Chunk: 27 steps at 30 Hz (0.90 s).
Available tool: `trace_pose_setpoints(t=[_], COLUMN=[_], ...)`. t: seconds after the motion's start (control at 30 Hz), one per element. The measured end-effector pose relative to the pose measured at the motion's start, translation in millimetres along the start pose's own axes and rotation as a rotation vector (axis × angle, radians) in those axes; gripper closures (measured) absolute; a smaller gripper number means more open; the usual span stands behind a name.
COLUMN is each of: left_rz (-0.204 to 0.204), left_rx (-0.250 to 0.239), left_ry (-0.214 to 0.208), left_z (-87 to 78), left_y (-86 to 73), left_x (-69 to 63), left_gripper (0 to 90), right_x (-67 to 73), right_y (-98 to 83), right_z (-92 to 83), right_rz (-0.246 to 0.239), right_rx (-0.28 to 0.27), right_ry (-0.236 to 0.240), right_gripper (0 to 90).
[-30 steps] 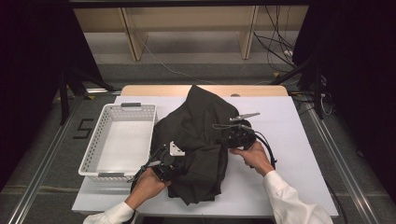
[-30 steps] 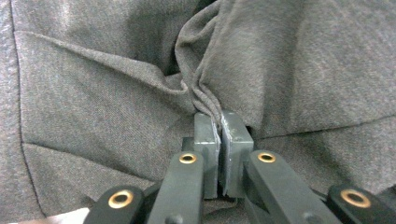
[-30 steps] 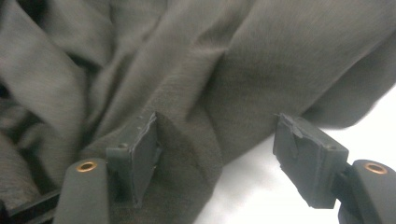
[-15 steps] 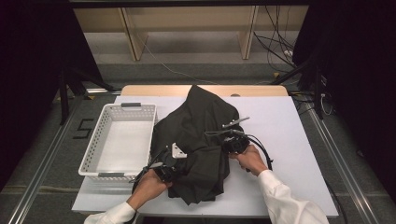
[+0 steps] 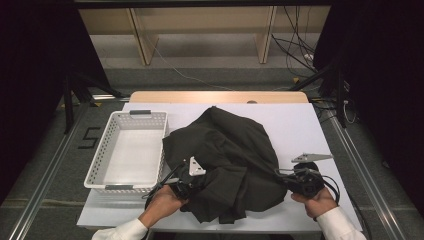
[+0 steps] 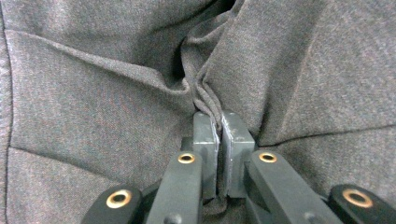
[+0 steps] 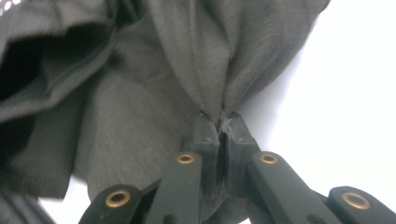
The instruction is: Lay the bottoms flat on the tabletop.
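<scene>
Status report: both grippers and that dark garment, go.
Left gripper shut on crumpled dark grey fabric garment. Right gripper shut on its edge. White perforated plastic basket beside it, nothing in the way.

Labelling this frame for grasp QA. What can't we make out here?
- High view: left gripper jaw tips, sunk in folds of the dark garment.
- Both gripper views: the garment's type and whole outline, cut off by the edges.
- High view: table surface under the garment, covered.

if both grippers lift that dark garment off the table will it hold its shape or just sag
The dark garment will likely sag: it lies crumpled in soft folds. Fabric bunches into pleats where the left gripper and right gripper pinch it, so it seems floppy. The matte weave probably won't slip.
</scene>
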State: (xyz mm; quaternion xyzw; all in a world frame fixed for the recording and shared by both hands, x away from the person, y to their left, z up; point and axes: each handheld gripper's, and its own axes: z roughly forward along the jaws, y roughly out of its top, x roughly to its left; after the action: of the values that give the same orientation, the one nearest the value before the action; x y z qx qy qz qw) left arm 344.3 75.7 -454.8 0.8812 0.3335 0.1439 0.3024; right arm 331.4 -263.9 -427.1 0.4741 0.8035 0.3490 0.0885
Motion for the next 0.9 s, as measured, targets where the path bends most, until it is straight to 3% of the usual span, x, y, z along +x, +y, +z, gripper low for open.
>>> trace_pose_setpoints(t=[0.07,0.13,0.23,0.3,0.43,0.53,0.63,0.7,0.8,0.9], left_rz=[0.005,0.003,-0.004,-0.003,-0.004,-0.001,0.001,0.000,0.000,0.002], left_rx=[0.002,0.001,0.001,0.003,0.001,0.001,0.002,0.001,-0.001,-0.001], left_ry=[-0.002,-0.003,-0.009,-0.009,-0.007,-0.006,-0.006,-0.006,-0.006,-0.005], left_z=[1.0,1.1,0.2,0.4,0.6,0.6,0.3,0.2,0.6,0.9], left_y=[0.2,0.0,0.0,0.2,0.9,0.8,0.4,0.1,0.1,0.3], left_x=[0.3,0.9,2.9,2.9,2.5,2.3,2.8,2.7,2.4,2.3], left_gripper=[84.9,84.5,83.8,83.7,83.5,83.4,83.2,82.8,81.9,81.3], right_x=[3.3,1.7,-7.2,-15.4,-35.1,-50.0,-58.9,-62.5,-64.2,-62.5], right_y=[-1.1,3.5,20.1,34.0,63.1,79.4,84.4,84.4,83.4,83.2], right_z=[8.9,13.4,5.8,-0.5,8.3,35.8,68.0,85.4,104.5,114.0], right_rz=[-0.028,-0.025,-0.008,0.007,0.022,0.030,0.046,0.063,0.062,0.051], right_rx=[0.032,0.039,-0.036,-0.094,-0.129,-0.076,-0.011,0.027,0.078,0.095], right_ry=[0.017,0.020,-0.001,-0.013,-0.081,-0.098,-0.092,-0.077,-0.052,-0.037], right_gripper=[80.6,67.0,46.4,41.7,38.8,35.7,31.0,23.3,19.4,19.5])
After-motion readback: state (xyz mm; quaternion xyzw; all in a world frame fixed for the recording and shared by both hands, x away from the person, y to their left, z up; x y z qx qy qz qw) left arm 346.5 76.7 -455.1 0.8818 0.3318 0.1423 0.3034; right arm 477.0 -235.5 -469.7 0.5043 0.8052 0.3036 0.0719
